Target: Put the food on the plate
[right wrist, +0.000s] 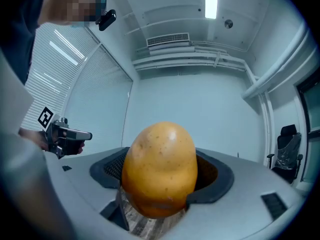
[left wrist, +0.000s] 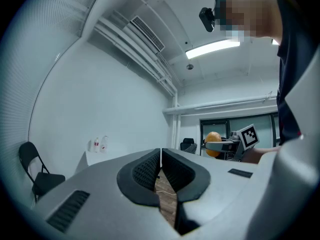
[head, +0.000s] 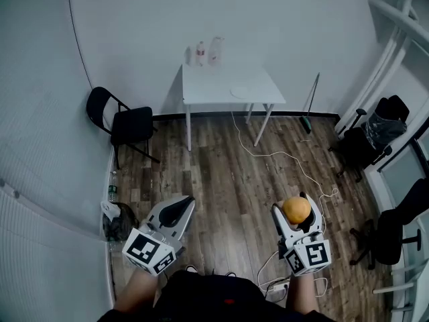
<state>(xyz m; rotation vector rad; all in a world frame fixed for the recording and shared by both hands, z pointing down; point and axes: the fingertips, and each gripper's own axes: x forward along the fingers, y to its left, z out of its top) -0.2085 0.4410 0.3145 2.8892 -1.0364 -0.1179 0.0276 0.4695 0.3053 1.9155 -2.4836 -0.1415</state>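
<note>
The right tongs are clamped on 1 round orange-yellow food item, the jaws spread to its width. The left tongs are pressed together on nothing. The plate lies straight ahead on the white bench, well apart across the wooden floor, so I reckon a forward carry comes first.

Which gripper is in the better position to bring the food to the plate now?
Right. The right gripper is shut on the orange-yellow food; the left gripper is shut and empty. The plate lies on the far white table.
</note>
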